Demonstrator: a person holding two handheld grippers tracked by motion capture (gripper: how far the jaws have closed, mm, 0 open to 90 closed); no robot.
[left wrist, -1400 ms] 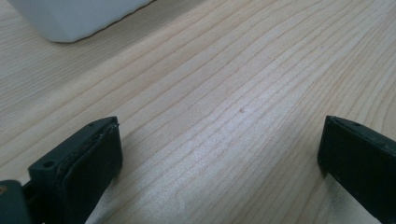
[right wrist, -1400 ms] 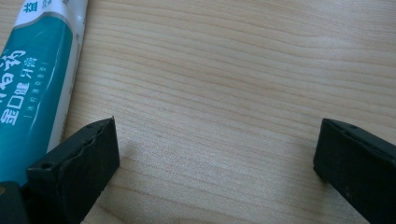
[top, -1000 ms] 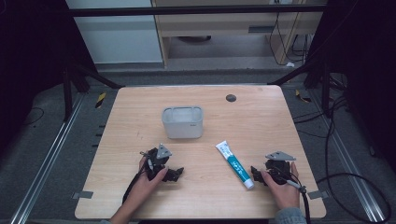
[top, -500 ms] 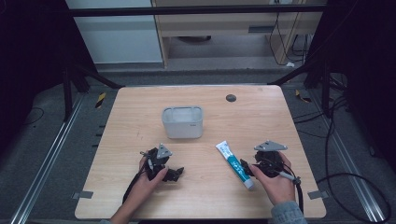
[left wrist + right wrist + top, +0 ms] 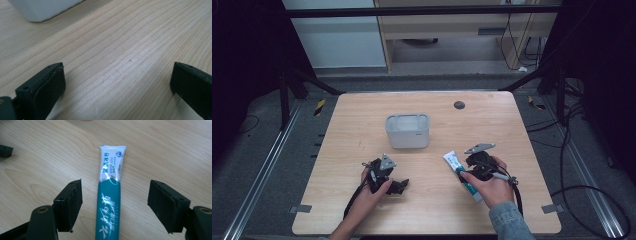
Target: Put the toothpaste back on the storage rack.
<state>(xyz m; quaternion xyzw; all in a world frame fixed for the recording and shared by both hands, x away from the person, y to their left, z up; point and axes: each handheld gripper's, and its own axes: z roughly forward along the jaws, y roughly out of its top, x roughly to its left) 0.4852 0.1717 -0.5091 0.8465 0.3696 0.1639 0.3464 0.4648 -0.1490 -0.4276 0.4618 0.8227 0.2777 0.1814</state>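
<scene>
A white and teal toothpaste tube (image 5: 453, 162) (image 5: 109, 195) lies flat on the wooden table (image 5: 492, 130), right of centre. My right gripper (image 5: 466, 172) (image 5: 115, 202) hovers just above it, open, one jaw on each side of the tube's teal half without touching it. A white box-shaped container (image 5: 407, 131) (image 5: 42, 10) stands in the middle of the table. My left gripper (image 5: 396, 186) (image 5: 117, 85) rests low on the table at the front left, open, with bare wood between its jaws.
A small dark round disc (image 5: 459, 105) sits on the table near the far edge. Dark metal frame legs (image 5: 307, 82) and cables (image 5: 582, 195) surround the table on the floor.
My right gripper has moved left from the table's right side until its jaws straddle the toothpaste tube. The left gripper has stayed in place.
</scene>
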